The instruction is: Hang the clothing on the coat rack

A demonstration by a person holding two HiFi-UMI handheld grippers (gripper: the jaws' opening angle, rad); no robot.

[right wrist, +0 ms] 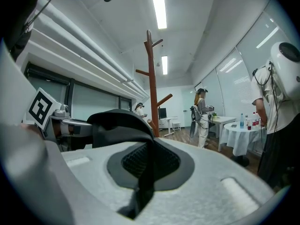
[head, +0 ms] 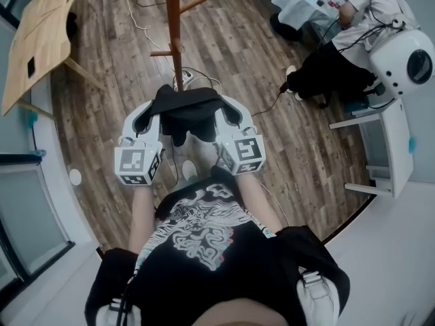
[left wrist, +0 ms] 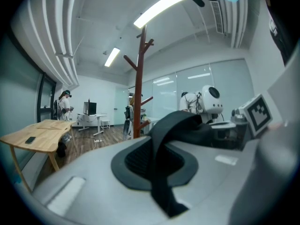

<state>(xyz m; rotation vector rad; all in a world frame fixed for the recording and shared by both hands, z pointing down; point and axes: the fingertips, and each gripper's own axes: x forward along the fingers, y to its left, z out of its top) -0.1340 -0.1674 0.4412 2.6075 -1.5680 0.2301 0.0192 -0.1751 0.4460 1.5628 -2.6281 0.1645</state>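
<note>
Black clothing (head: 187, 111) hangs bunched between the two grippers, held up above the wooden floor (head: 238, 53) and just in front of the coat rack (head: 175, 39), not touching it. Each end of the fabric is pinched. The left gripper (head: 151, 115) has its jaws closed tight on one end, with a dark strip crossing its pad in the left gripper view. The right gripper (head: 230, 114) is clamped the same way on the other end. The reddish-brown coat rack stands upright on the floor, its pegs angling upward and bare. A light wooden table (head: 41, 39) stands towards the floor's far-left corner. At the far-right edge a person in white top (head: 367, 5) crouches beside a white round-headed machine (head: 406, 61).
</note>
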